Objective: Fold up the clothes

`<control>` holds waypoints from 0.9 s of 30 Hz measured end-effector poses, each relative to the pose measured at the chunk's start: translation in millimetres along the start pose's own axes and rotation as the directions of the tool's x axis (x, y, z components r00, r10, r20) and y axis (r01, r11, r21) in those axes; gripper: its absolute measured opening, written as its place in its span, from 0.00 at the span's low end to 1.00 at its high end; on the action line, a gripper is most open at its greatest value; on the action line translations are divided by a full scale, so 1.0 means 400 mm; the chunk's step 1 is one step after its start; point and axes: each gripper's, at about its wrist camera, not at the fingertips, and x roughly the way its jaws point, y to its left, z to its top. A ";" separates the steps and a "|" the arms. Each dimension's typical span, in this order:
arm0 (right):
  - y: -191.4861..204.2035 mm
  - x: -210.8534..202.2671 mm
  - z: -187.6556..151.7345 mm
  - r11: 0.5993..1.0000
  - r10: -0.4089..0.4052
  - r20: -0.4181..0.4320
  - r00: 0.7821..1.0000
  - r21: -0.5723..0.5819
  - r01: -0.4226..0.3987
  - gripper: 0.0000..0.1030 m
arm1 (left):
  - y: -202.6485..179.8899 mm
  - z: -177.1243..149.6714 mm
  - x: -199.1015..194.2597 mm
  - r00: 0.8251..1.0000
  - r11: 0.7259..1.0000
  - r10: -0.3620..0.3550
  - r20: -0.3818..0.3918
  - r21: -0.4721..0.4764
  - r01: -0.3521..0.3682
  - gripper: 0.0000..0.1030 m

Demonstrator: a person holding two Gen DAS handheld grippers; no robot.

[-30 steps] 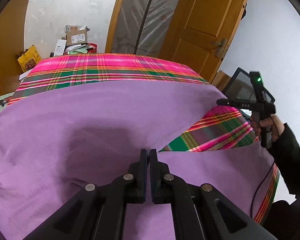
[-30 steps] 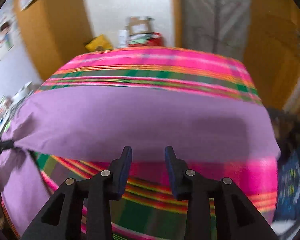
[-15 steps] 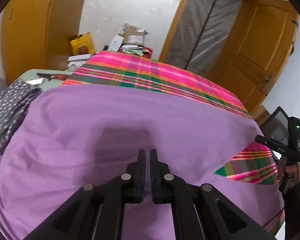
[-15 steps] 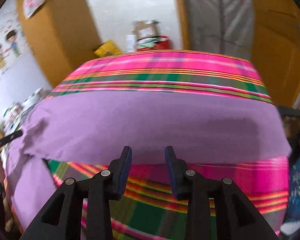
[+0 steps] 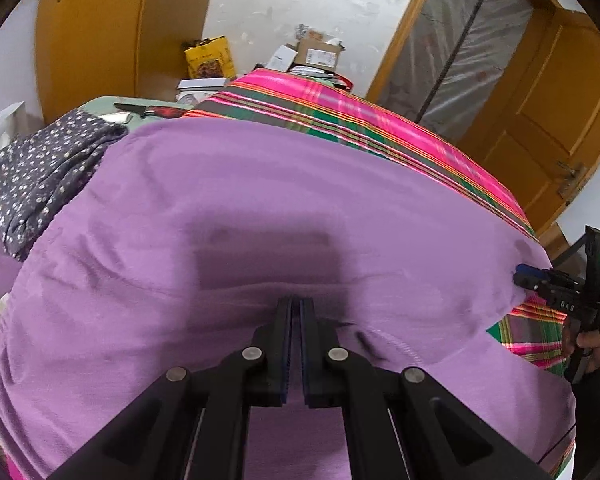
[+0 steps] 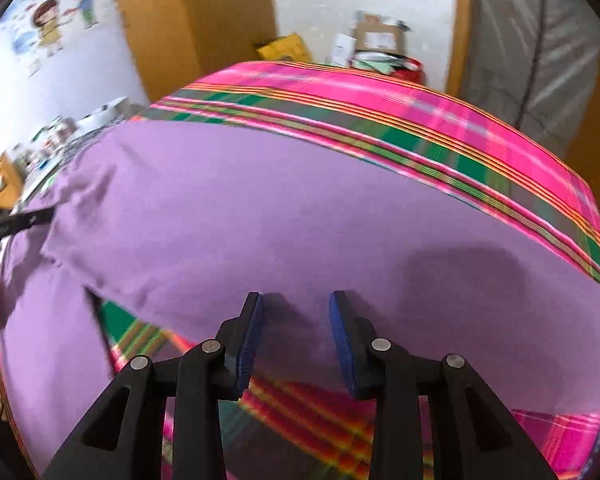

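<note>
The purple garment [image 5: 228, 208] lies spread across a surface covered with a pink and green plaid cloth [image 5: 380, 124], its near portion doubled over so that a fold edge runs across the middle. The left tool [image 5: 295, 308] has its fingers pressed together at that fold edge, apparently pinching the purple fabric, though the cloth between the pads is hard to make out. The right tool [image 6: 296, 300] stands with its fingers apart, hovering at the garment's near edge with plaid cloth showing below. A dark dotted garment [image 5: 40, 168] lies heaped at the left, beside the purple one.
</note>
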 end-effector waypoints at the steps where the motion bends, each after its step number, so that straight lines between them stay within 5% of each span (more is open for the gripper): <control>1: 0.001 0.009 0.004 1.000 -0.005 -0.007 1.000 -0.004 0.005 0.35 | 0.005 0.000 -0.003 1.000 1.000 0.002 0.003 -0.006 -0.002 0.03; 17: 0.115 -0.146 -0.075 0.994 0.105 0.083 0.991 -0.007 -0.105 0.35 | 0.086 -0.018 -0.074 0.990 0.990 0.135 0.031 -0.048 -0.133 0.03; 27: 0.189 -0.224 -0.195 0.987 0.157 0.078 0.984 0.014 -0.159 0.37 | 0.227 -0.118 -0.173 0.975 0.967 0.220 0.040 -0.143 -0.212 0.03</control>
